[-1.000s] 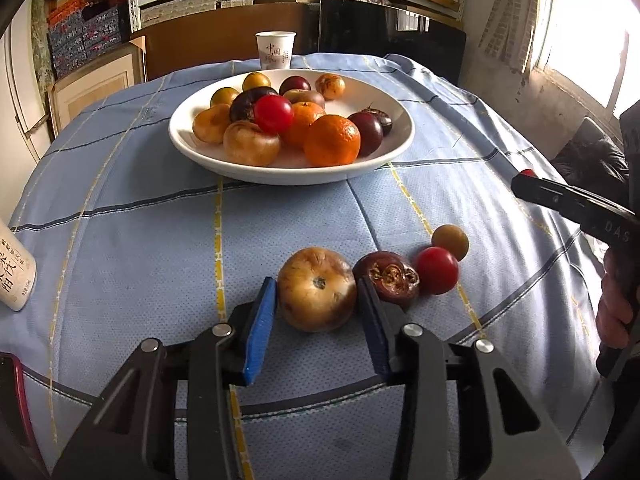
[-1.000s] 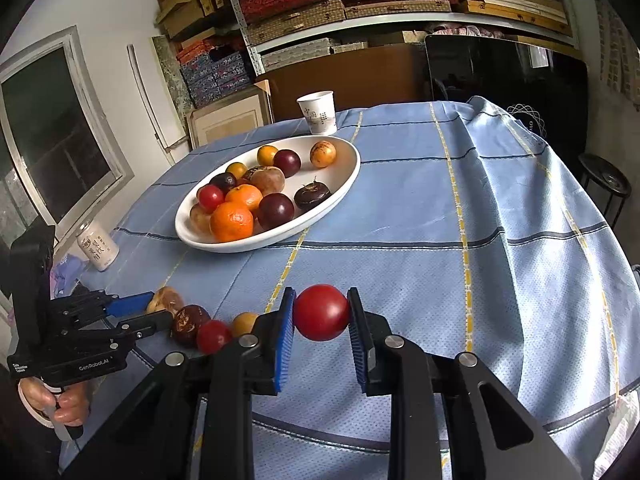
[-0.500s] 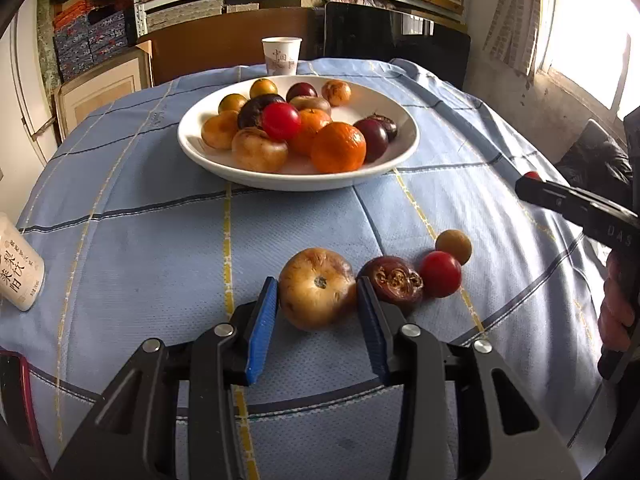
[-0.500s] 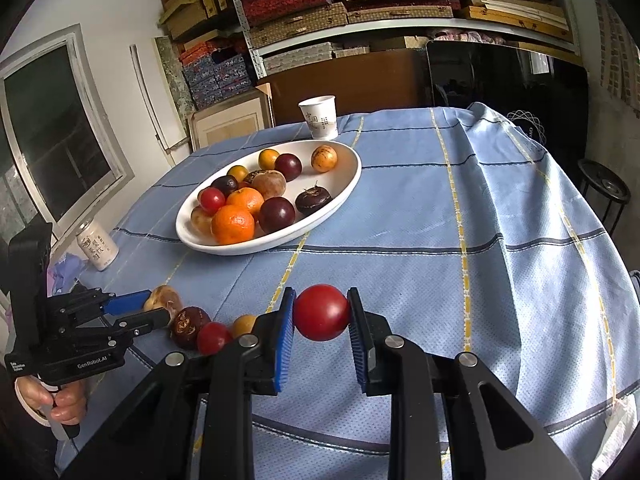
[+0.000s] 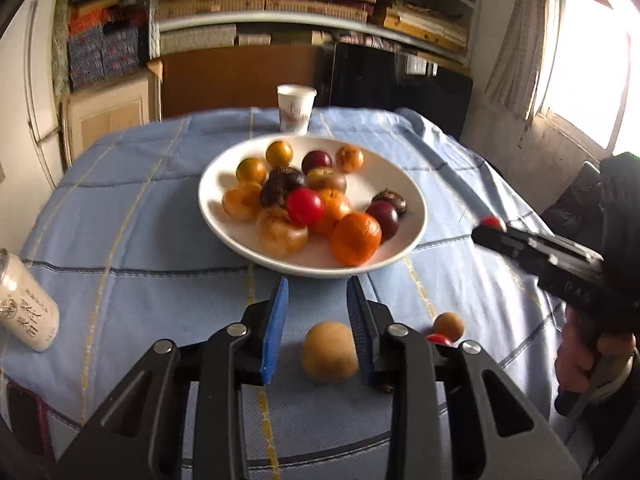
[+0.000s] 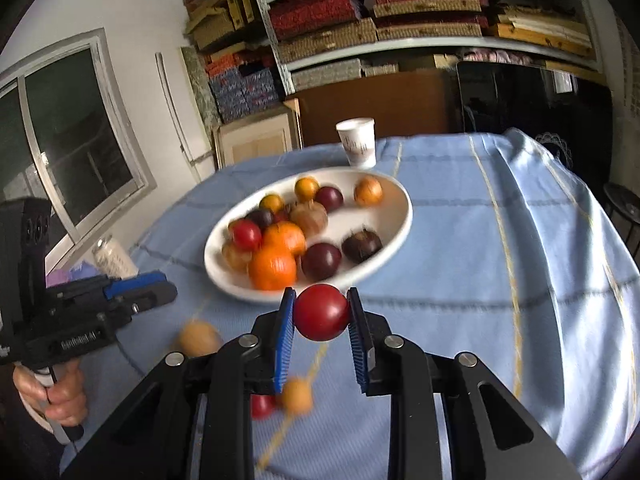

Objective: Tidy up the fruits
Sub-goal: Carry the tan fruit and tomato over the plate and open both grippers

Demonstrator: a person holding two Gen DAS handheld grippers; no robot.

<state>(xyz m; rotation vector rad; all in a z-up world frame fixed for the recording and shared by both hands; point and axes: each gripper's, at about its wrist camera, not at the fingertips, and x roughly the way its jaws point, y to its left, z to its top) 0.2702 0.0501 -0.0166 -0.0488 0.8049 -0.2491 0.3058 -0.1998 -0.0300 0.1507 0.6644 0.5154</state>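
While the white oval dish (image 5: 372, 178) of mixed fruits stands in the middle of the blue checked tablecloth (image 5: 140, 240), a white can with dark characters (image 5: 26, 304) lies far to the left of the dish, at the cloth's edge. The left gripper (image 5: 318, 292) hangs just in front of the dish's near rim. Its blue-padded jaws are closing to a narrow gap and hold nothing. From its own camera the round tan fruit (image 5: 329, 351) appears between the pads, but the right wrist view shows this fruit lying on the cloth below the gripper and apart from it. To the right of that fruit, also in front of the dish, a small tan fruit (image 5: 448, 324) and a small red fruit (image 5: 438, 339) touch each other. The right gripper (image 6: 322, 308) is at the dish's near right side, above the cloth. Its pads are clamped on a round red fruit (image 6: 320, 314). A white paper cup (image 5: 296, 108) stands just behind the dish.
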